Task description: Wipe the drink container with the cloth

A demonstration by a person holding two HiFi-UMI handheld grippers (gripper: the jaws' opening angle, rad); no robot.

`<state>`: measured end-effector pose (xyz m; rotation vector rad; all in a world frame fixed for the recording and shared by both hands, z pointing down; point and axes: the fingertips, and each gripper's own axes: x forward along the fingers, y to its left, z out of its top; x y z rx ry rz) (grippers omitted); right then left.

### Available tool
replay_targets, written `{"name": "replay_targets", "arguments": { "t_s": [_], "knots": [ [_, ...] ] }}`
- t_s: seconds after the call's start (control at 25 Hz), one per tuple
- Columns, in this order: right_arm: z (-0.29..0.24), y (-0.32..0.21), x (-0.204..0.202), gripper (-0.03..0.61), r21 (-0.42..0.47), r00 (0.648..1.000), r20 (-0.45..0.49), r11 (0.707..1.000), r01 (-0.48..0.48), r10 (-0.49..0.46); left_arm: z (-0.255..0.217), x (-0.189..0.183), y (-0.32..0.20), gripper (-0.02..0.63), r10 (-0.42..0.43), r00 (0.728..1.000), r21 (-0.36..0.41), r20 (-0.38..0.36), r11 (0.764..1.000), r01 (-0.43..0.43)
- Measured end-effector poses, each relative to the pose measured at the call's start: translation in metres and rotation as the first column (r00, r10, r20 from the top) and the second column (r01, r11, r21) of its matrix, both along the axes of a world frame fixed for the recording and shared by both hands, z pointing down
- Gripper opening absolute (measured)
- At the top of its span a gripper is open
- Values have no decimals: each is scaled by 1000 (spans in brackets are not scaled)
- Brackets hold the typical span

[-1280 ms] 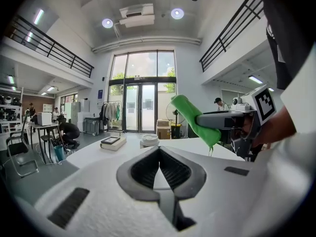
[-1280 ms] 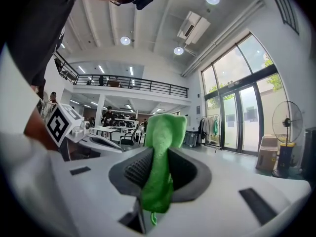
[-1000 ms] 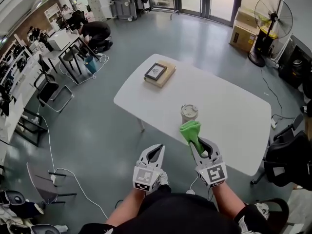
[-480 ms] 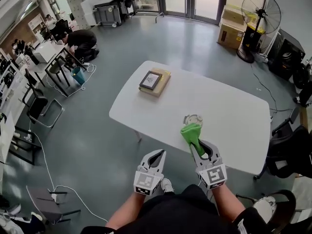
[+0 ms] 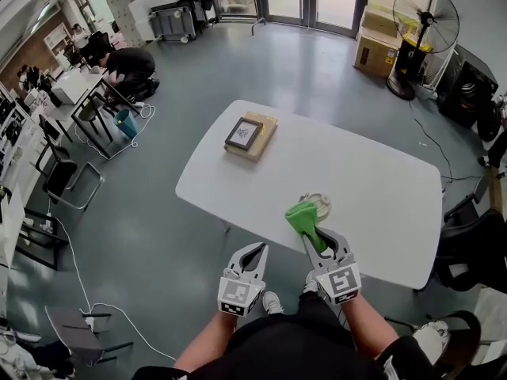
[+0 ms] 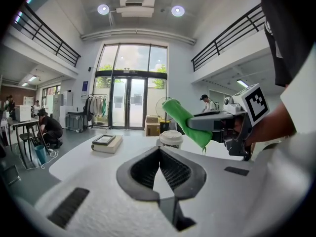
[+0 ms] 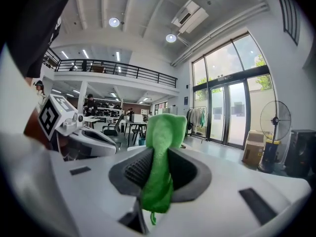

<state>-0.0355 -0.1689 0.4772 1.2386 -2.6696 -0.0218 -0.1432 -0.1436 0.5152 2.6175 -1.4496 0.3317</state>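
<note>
From here, the right claw point(image 5: 312, 237) grips the green cloth point(image 5: 299, 214) close to the drink container point(image 5: 320, 205) standing on the white bench point(image 5: 372, 184), while the left claw point(image 5: 253, 250) is closed on nothing.

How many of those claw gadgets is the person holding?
2. The left gripper, shut and empty, hangs on the near side of the white table. The right gripper, beside it, grips a green cloth close to the cup.
</note>
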Motion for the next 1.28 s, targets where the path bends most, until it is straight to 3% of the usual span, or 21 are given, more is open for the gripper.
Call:
{"name": "replay_targets", "arguments": {
  "t_s": [0.16,0.44,0.64,0.76,0.92,1.28],
  "knots": [
    [29,-7,-10,94,-40,998,-56,999,14,-16,10,1,-9,14,-10,1000,-13,1,1000,10],
    [75,-22,-3,94,-97,977,-205,992,-85,64,31,-3,-1,14,-22,1000,-63,5,998,22],
    [93,-33,-4,94,-38,913,-401,994,-102,78,47,-9,3,14,-21,1000,-96,3,995,21],
    [105,-37,-7,94,-17,880,-468,994,-107,87,53,-9,3,14,-18,1000,-103,8,994,19],
    [121,-39,-4,95,-25,859,-502,990,-136,105,58,-7,5,14,-12,1000,-112,9,994,13],
    [153,-40,0,97,-93,847,-522,981,-171,99,68,-13,15,14,-17,1000,-138,22,990,20]
  ]
}}
